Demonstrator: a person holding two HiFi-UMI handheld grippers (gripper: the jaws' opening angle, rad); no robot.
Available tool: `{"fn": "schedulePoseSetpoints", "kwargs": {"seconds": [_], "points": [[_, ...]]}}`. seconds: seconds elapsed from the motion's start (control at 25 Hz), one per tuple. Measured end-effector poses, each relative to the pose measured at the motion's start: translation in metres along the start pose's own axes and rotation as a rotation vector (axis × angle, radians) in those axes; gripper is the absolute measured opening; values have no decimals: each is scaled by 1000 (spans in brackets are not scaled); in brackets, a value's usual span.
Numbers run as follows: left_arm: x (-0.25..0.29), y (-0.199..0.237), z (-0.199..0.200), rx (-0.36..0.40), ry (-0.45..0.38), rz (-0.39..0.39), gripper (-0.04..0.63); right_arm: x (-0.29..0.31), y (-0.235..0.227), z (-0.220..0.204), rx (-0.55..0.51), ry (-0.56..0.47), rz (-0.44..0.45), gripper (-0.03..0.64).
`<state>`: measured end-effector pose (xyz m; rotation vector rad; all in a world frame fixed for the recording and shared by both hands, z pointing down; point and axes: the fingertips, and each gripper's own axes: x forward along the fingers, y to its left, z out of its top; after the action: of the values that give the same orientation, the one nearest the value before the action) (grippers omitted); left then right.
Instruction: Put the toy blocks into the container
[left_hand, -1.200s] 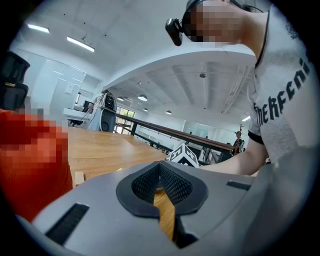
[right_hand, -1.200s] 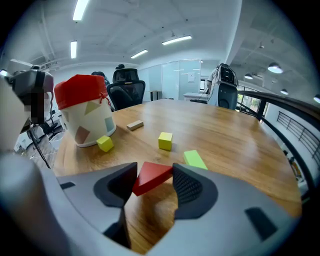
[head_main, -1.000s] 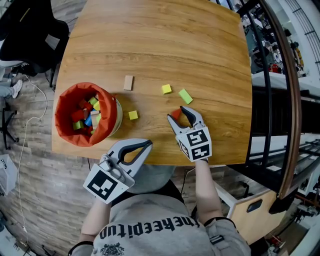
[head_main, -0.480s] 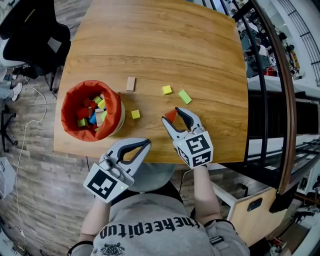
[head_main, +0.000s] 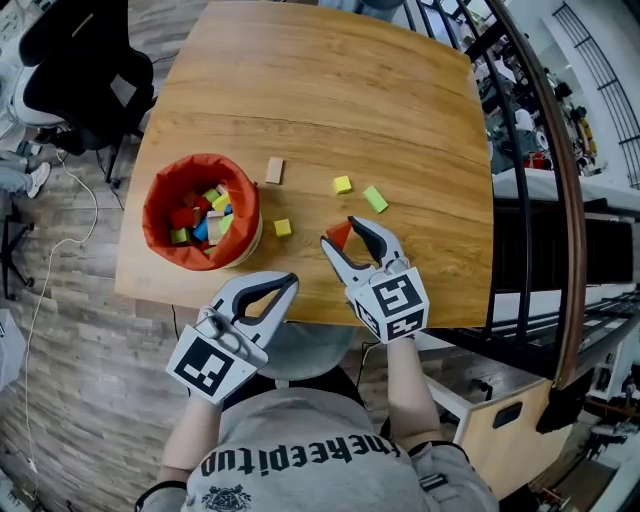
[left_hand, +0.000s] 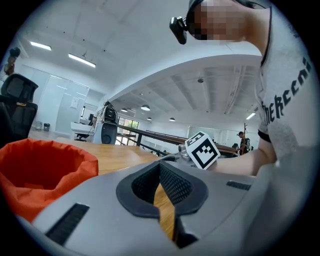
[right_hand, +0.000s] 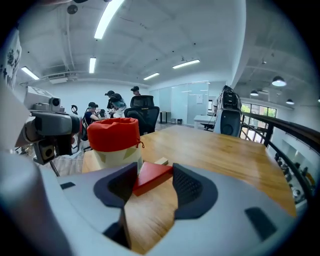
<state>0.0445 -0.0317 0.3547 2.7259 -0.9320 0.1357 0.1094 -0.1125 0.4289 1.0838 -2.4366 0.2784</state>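
**Jaws pinch a red block while four loose ones wait**

Jaws of the right gripper (head_main: 340, 231) are closed onto a red block (right_hand: 152, 176). The dark ribbed pads press it from both sides, and in the right gripper view it sits near the tips with one corner poking forward. The left gripper (head_main: 288, 282) hangs at the near edge of the surface (head_main: 330, 90), its jaws brought together at the tips with nothing between them.

The container (head_main: 158, 195) stands to the left, an orange fabric bag with a rolled rim, already holding a heap of mixed blocks. Four more lie loose on the wood:
- a small yellow block (head_main: 283, 227) just right of the container
- a tan block (head_main: 274, 170) farther back
- a yellow block (head_main: 342, 184) to the right of the tan one
- a green block (head_main: 375, 198) just beside the yellow block

The red piece looks like painted wood, so it is probably light, rigid and fairly slick. It appears wedge-shaped, so sloping faces could squirt out of a squeeze. The safest hold is across two flat, parallel sides, set deep enough in the pads that it cannot pivot.

The bag's rim looks soft and would give if knocked, so the block is better let go above the opening than pushed past the edge. The carry from here is a short sweep leftward.
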Motion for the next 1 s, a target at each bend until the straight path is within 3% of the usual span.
{"fn": "schedulePoseSetpoints", "kwargs": {"seconds": [0.68, 1.0], "points": [[-73, 28, 21, 5, -99, 197, 15, 6, 75, 65, -133, -91, 122, 227], [-108, 36, 16, 4, -108, 270, 15, 19, 110, 89, -190, -122, 186, 227]]}}
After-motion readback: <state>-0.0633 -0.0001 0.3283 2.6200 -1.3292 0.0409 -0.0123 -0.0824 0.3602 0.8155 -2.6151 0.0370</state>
